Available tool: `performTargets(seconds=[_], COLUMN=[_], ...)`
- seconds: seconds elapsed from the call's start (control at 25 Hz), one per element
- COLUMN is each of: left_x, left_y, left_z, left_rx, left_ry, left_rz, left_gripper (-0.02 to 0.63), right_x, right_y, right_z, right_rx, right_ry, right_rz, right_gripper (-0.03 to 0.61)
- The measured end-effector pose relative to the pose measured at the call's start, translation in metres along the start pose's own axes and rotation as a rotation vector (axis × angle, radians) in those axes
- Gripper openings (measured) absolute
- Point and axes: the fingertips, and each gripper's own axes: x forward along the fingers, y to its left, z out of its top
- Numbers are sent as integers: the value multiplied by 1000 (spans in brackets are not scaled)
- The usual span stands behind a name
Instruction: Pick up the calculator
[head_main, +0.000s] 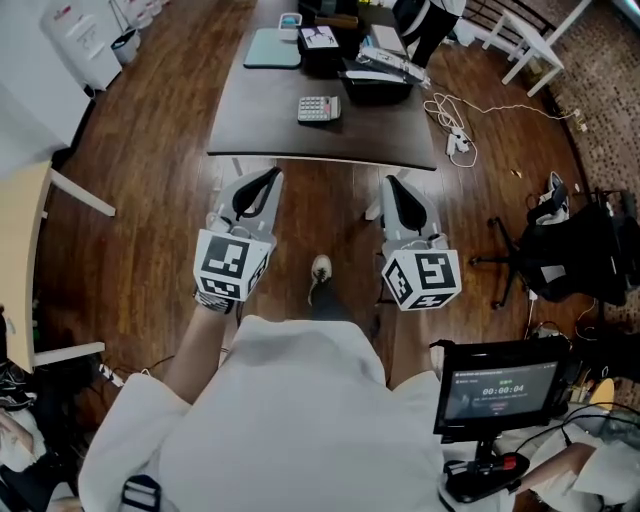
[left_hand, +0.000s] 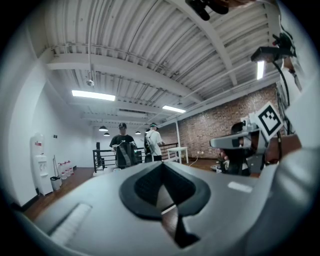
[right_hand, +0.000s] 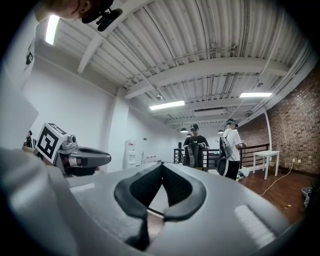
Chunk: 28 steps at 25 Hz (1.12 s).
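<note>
Black trays (head_main: 372, 92) holding papers on tabletop (head_main: 260, 115), calculator (head_main: 318, 108) just beside them, ahead between left hand-held gripper (head_main: 266, 180) and right hand-held gripper (head_main: 393, 184), both jaws together, empty.

Seemingly grey calculator (head_main: 318, 108), dark brown table (head_main: 258, 115)

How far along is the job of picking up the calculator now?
Nothing is done yet: the calculator lies untouched on the dark table. In hand: the left gripper and right gripper are held level, short of the table, both shut and empty. Left to do: reach, open, grip, lift.
</note>
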Motion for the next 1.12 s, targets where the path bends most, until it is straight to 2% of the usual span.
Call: performTargets(seconds=[0.28,0.48,0.72,1.04,1.12], left_x=[37,81,144,217,230], left_y=[16,35,50,69,75], left_z=[-8,-4,2,-1,-3], left_rx=[7,16,14,13,11], left_ry=[15,8,4,21,36], left_rz=[9,21,35,41,39], left_gripper=[5,6,6,6,6], right_x=[39,82,134,196,210], right_y=[-24,-52,-90,-137,-143], right_z=[-15,-11,-9,-17,-20], right_rx=[51,59,3,39,12], right_ry=[-1,-13,9,31,43], right_rz=[17,39,56,93,97], right_gripper=[2,2,2,2,2])
